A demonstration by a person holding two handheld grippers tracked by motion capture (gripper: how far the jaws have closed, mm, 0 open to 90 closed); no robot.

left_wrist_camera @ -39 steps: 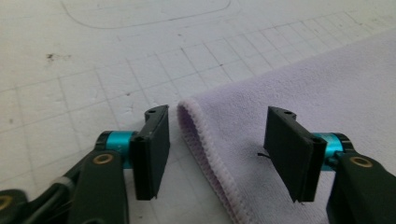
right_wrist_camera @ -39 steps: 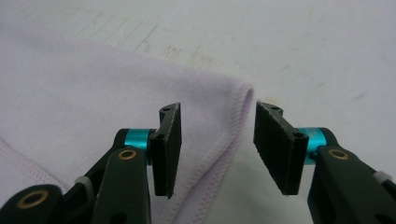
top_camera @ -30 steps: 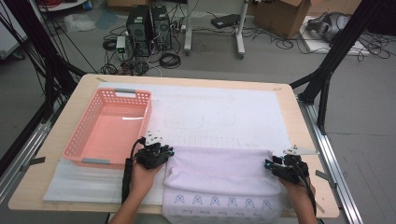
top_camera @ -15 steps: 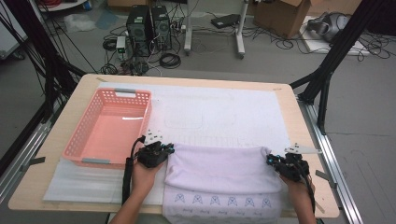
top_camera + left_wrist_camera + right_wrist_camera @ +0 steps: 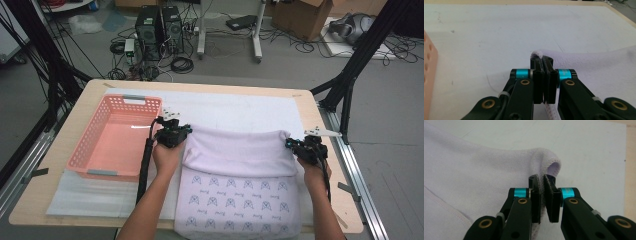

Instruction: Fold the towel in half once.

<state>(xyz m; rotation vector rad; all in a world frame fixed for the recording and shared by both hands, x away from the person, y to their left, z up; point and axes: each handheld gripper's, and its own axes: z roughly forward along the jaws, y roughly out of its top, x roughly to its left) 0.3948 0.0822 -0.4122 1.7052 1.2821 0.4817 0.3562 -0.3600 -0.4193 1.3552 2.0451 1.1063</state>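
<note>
Since earlier, both claws (image 5: pixel 176 131) (image 5: pixel 295 144), each clamped on a towel (image 5: pixel 235 150) corner, lifted its edge forward, hiding the fold beneath.

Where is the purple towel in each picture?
High view: the towel lies low and middle, its far fold lifted between both grippers.
Left gripper view: its corner is pinched at centre, the cloth running right.
Right gripper view: it covers the left, its corner pinched at centre.
Shared landmark: the white mat under it.

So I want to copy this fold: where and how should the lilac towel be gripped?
By the two corners of one short edge of the towel, one gripper each, coming in level from the near side. The left gripper and right gripper pinch those thin hemmed corners, and the cloth between hangs evenly.
</note>
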